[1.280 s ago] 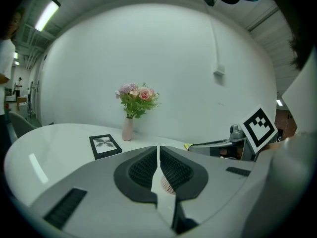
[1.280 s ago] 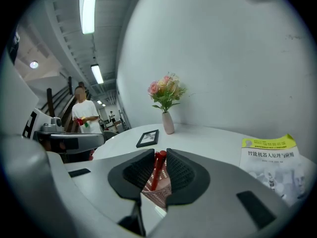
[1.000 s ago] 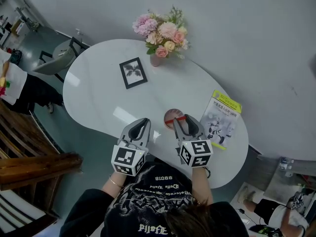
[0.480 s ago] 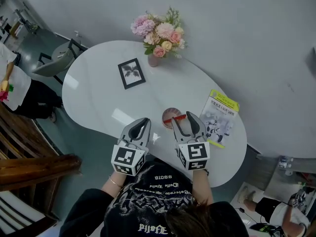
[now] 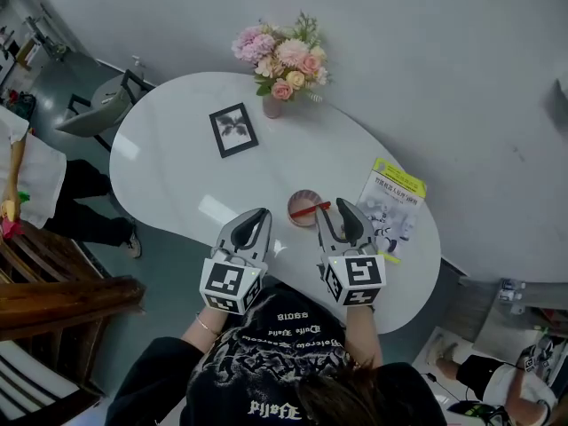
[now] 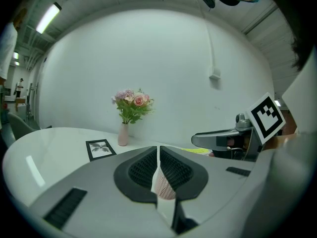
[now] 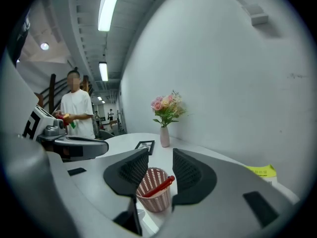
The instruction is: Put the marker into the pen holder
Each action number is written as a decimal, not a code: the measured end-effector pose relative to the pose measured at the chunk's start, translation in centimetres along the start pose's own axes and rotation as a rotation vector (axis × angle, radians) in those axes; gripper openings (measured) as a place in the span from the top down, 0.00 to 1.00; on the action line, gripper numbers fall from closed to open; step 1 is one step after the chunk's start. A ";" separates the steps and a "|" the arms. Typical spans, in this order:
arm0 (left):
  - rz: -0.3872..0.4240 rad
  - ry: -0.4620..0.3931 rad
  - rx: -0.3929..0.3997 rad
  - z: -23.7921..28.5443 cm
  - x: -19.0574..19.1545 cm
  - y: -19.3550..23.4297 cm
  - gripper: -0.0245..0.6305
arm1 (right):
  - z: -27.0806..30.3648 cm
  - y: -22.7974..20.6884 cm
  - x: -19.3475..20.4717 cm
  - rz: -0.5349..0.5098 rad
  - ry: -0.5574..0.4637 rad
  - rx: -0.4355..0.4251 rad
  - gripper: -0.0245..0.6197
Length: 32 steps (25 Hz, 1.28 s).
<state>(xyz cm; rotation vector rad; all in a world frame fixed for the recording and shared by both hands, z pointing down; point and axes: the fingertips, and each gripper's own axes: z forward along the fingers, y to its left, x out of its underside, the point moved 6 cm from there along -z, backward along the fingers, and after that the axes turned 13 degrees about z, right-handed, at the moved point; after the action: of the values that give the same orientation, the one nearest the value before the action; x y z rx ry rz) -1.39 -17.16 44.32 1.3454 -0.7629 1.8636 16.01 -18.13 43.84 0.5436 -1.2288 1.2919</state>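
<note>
A pink mesh pen holder (image 5: 304, 208) stands on the white table (image 5: 177, 176), just beyond my grippers. The red marker (image 5: 311, 210) leans inside it, its end poking over the rim. In the right gripper view the pen holder (image 7: 152, 192) and marker (image 7: 159, 185) show between the jaws but past them, untouched. My right gripper (image 5: 333, 209) is open with nothing between its pads, and its jaws are closing. My left gripper (image 5: 260, 213) is shut and empty, to the left of the holder. In the left gripper view the holder (image 6: 164, 188) peeps through the slit.
A vase of pink flowers (image 5: 275, 60) and a black picture frame (image 5: 233, 130) stand at the table's far side. A yellow-edged booklet (image 5: 390, 204) lies to the right. A grey chair (image 5: 102, 109) and a person (image 5: 35, 185) are off the table's left end.
My right gripper has drawn back a little from the holder, leaving the marker resting in it. The left gripper has barely moved. The person at the left has shifted.
</note>
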 end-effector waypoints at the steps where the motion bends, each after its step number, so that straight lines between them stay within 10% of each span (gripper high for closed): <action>1: 0.000 -0.002 -0.004 0.0 0.0 0.0 0.91 | -0.1 -0.1 0.0 -0.002 -0.001 0.011 0.71; 7: 0.006 -0.009 -0.014 -0.1 -0.2 -0.2 0.91 | -0.3 -0.3 -0.2 0.003 -0.025 0.043 0.91; 32: 0.023 -0.001 0.005 1.2 -0.3 0.4 0.91 | 0.7 -0.6 0.8 -0.026 0.041 0.027 0.92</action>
<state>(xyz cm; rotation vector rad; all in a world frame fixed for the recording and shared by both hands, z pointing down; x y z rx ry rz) -1.02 -18.40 44.33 1.3456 -0.7779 1.8836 16.17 -18.60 45.02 0.5485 -1.1682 1.2931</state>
